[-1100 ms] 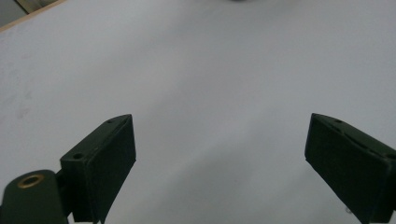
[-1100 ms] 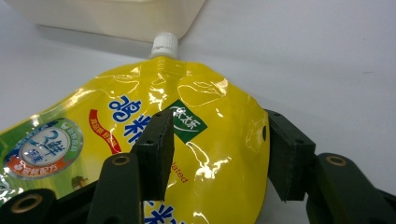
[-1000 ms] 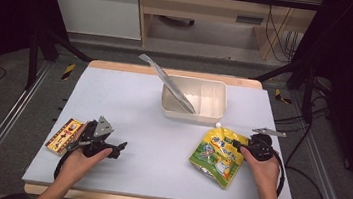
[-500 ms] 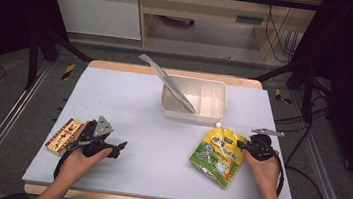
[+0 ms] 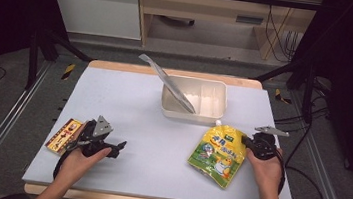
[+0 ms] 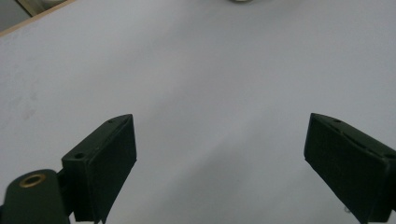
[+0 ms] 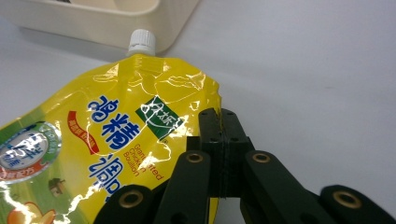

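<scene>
Tabletop: right gripper (image 7: 219,121) clamps pouch (image 7: 116,135) edge.

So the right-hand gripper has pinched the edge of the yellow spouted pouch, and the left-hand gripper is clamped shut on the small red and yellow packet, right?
Not quite. The left gripper is open, its black jaws wide apart over bare table, as the left gripper view shows; the small red and yellow packet lies beside it. The right gripper has indeed closed on the edge of the yellow spouted pouch.
</scene>
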Motion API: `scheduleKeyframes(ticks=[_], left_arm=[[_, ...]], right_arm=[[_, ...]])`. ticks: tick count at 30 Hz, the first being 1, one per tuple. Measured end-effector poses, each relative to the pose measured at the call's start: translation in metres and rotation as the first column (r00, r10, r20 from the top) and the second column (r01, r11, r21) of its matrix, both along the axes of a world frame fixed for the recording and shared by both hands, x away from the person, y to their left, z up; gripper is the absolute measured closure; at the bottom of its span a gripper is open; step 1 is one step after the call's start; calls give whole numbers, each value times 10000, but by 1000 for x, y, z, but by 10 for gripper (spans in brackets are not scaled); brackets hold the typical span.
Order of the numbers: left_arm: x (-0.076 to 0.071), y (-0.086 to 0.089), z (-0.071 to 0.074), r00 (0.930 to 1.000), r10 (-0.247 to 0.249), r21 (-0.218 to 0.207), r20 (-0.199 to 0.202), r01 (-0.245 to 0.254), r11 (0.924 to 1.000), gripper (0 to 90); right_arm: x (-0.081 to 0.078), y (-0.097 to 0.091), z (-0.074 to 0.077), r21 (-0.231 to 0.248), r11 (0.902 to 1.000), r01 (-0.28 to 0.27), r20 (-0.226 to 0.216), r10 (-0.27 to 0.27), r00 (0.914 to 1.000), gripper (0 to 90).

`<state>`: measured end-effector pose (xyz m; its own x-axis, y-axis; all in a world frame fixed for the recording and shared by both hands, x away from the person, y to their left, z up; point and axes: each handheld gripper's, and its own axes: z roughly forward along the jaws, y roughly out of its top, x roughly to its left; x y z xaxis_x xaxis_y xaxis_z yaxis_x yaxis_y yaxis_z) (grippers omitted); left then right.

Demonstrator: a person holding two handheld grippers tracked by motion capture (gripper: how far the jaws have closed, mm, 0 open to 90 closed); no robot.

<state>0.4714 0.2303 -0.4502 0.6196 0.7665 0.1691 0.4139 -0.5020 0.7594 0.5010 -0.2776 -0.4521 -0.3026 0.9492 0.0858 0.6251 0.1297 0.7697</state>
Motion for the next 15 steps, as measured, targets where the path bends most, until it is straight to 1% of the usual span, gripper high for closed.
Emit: scheduleKeyframes(ticks=[1,2,3,4,7,8,9,10,11,12,13,14,15], left_arm=[[0,1,0,10000,-29,99,-15,29,9999,92],[0,1,0,10000,-37,93,-25,37,9999,92],[0,0,0,10000,1,-1,-2,-1,10000,92],[0,0,0,10000,0,2,-1,0,10000,92],[0,0,0,10000,-63,130,-30,64,9999,92],[0,0,0,10000,-63,130,-30,64,9999,92],[0,1,1,10000,-50,136,-12,50,9999,92],[0,0,0,10000,-5,23,12,5,10000,93],[0,1,1,10000,-38,129,-18,38,9999,94],[0,1,1,10000,-38,129,-18,38,9999,94],[0,1,1,10000,-31,116,-17,31,9999,94],[0,1,0,10000,10,10,10,-10,10000,94],[0,1,1,10000,-33,130,-12,33,9999,94]], right_arm=[[-1,0,2,48,10000,7,56,-7,10000,900],[-3,0,6,119,9999,-34,179,32,9998,900],[-6,1,12,243,9996,-115,418,105,9991,900],[-6,1,12,243,9996,-115,418,105,9991,900],[-8,6,21,127,9996,-266,679,257,9974,900],[-8,6,21,127,9996,-266,679,257,9974,900],[-9,6,24,212,9993,-320,826,302,9961,900],[-9,6,26,380,9985,-396,883,361,9954,900],[-9,7,28,375,9982,-465,1049,424,9936,900],[-9,7,28,375,9982,-465,1049,424,9936,900],[-9,8,30,355,9981,-504,1102,462,9928,900],[-10,10,33,387,9978,-544,1147,497,9922,900],[-12,12,38,465,9967,-667,1341,599,9892,900]])
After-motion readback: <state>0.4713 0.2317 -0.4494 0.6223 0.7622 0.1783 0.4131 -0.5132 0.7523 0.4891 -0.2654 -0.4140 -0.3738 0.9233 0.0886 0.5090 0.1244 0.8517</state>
